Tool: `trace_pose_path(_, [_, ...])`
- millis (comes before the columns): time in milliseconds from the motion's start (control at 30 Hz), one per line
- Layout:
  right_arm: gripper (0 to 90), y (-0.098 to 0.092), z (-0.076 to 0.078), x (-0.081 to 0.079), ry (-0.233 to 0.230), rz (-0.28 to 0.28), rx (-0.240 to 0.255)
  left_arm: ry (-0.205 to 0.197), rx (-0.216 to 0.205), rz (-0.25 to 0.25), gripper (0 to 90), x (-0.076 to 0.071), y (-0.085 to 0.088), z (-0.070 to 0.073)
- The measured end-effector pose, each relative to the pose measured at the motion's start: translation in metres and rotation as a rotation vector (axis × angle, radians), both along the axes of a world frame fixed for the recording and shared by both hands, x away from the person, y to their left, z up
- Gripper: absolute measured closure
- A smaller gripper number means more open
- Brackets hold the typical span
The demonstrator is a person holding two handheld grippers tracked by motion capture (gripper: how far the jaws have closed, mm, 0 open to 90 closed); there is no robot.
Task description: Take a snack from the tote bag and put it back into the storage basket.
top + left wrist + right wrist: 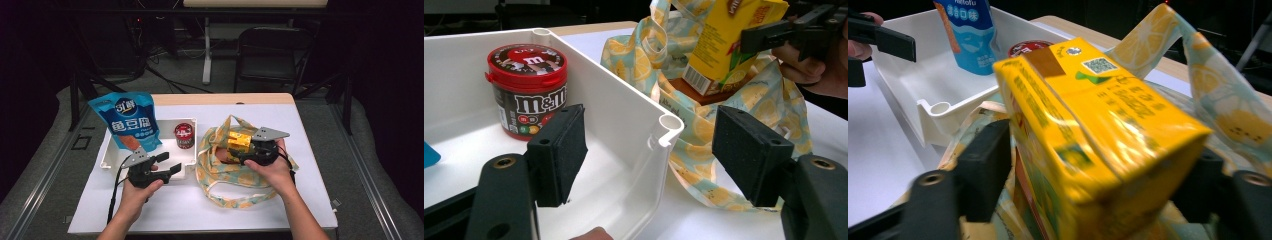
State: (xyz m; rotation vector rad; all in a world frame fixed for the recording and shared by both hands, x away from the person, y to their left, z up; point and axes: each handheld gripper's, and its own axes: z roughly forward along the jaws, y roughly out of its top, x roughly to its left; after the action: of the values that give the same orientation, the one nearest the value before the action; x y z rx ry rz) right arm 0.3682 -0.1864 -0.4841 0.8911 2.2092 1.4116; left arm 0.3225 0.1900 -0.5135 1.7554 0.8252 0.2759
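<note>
- The desk point(165, 210) carried everything under a white cover: a white bin point(111, 146) at the left, a lemon-print cloth bag point(216, 172) at the right.
- The lemon-print cloth bag lay slumped open just beside the bin's right wall, its straps loose on the desk. It looked soft and limp, so it would likely fold under any push rather than stay put.
- The white bin point(644, 125) was rigid plastic with a rolled rim. In it stood a blue snack pouch point(131, 119), probably light and crinkly, and a small candy tub point(527, 89) with a red lid, which looked hard and smooth.
- The yellow drink carton point(1083, 125) sat over the mouth of the bag, tilted, between the pads of the right tongs point(1093, 165). The right tongs pinched it across its 2 broad faces.
- As a judgement, the carton would be moderately heavy if full, stiff along its edges but yielding in the middle of each panel, and glossy enough to slip. The flat faces near the lower half seemed the best hold, with gentle pressure so it would not crush.
- The left tongs point(649, 155) stood spread and empty, straddling the bin's near corner, touching nothing that could be seen.
</note>
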Motion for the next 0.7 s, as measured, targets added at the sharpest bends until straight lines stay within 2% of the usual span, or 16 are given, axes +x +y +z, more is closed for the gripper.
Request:
trace_pose_path(33, [37.1, -0.001, 0.000, -0.001, -0.001, 0.000, 0.014, 0.003, -0.004, 0.001, 30.7, 0.000, 0.000, 0.000])
trace_pose_path(67, [38.3, -0.001, 0.000, -0.002, -0.001, 0.002, 0.007, 0.003, -0.005, 0.000, 30.9, 0.000, -0.001, 0.000])
trace_pose_path(167, [49.2, -0.002, 0.000, -0.005, -0.011, 0.008, 0.011, 0.010, -0.001, -0.021, 31.6, 0.001, 0.000, 0.000])
trace_pose_path(233, [50.0, -0.001, -0.001, -0.008, -0.024, 0.007, 0.010, 0.000, -0.001, 0.003, 32.0, -0.001, -0.002, -0.001])
trace_pose_path(300, [50.6, 0.001, -0.001, -0.009, -0.027, 0.000, 0.006, 0.008, -0.001, -0.026, 32.2, 0.000, -0.002, 0.000])
trace_pose_path(333, [50.9, 0.001, 0.000, -0.010, -0.026, -0.008, 0.004, -0.001, -0.003, -0.005, 32.2, -0.001, -0.004, 0.000])
trace_pose_path(367, [51.2, 0.002, 0.000, -0.010, -0.025, -0.013, 0.005, 0.000, -0.005, -0.017, 32.2, -0.001, -0.004, 0.000])
trace_pose_path(467, [51.7, 0.004, 0.002, -0.013, -0.027, -0.031, -0.008, -0.010, -0.004, 0.009, 31.6, -0.002, -0.008, 0.001])
trace_pose_path(533, [52.0, 0.007, 0.005, -0.015, -0.035, -0.038, -0.015, -0.019, 0.007, 0.006, 30.7, -0.003, -0.010, 0.002])
trace_pose_path(600, [52.1, 0.008, 0.009, -0.016, -0.032, -0.039, 0.001, -0.038, 0.017, 0.020, 29.3, -0.004, -0.015, 0.004])
trace_pose_path(700, [52.3, 0.010, 0.017, -0.019, -0.034, -0.049, 0.014, -0.043, 0.006, 0.014, 26.3, -0.005, -0.023, 0.007])
